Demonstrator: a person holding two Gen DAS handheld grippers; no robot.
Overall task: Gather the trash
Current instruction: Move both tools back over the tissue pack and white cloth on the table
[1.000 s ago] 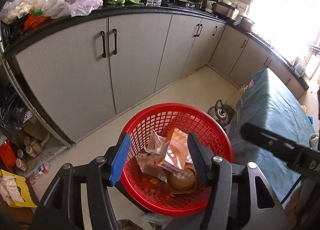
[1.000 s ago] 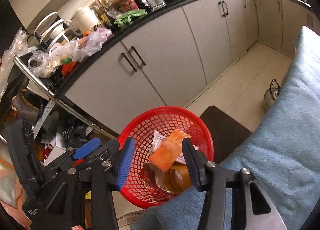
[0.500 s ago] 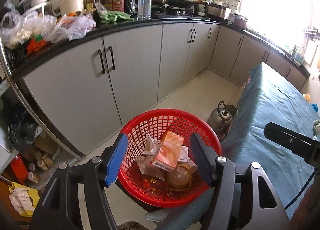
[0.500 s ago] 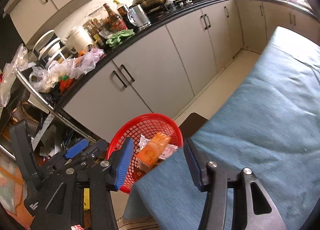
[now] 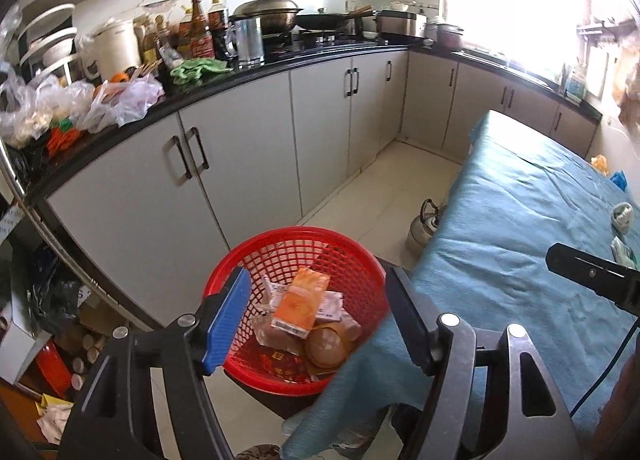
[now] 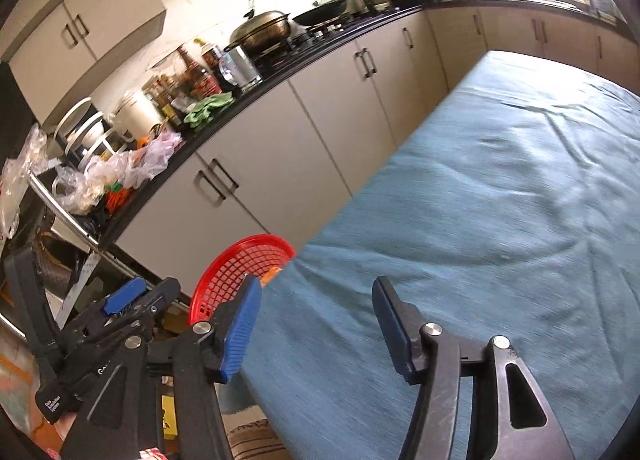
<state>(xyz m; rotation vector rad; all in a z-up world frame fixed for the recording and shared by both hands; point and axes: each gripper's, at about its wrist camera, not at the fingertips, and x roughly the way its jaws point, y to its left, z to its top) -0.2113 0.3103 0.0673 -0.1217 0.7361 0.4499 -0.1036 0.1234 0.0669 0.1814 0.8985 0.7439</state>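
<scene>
A red mesh basket (image 5: 344, 256) sits beside the table's end, holding an orange packet (image 5: 302, 302), clear wrappers and a brown lid. My left gripper (image 5: 316, 300) hovers above it, jaws opening and nothing between them. In the right wrist view the red basket (image 6: 236, 268) shows only its rim past the blue tablecloth (image 6: 480, 220). My right gripper (image 6: 316, 300) hangs over the cloth, jaws opening and empty. Small scraps of trash (image 5: 622, 216) lie on the blue cloth (image 5: 520, 220) at the far right. The left gripper's body (image 6: 120, 324) shows at lower left.
Grey cabinets (image 5: 248, 164) under a black counter crowded with plastic bags (image 5: 80, 100), bottles and pots line the left. A metal kettle (image 5: 424, 224) stands on the tiled floor by the table. Shelves with clutter (image 5: 48, 300) fill the lower left.
Both grippers pulled back and up from the basket and their jaws widened. The right view swung from the basket onto the blue tablecloth. The orange packet stays in the basket.
</scene>
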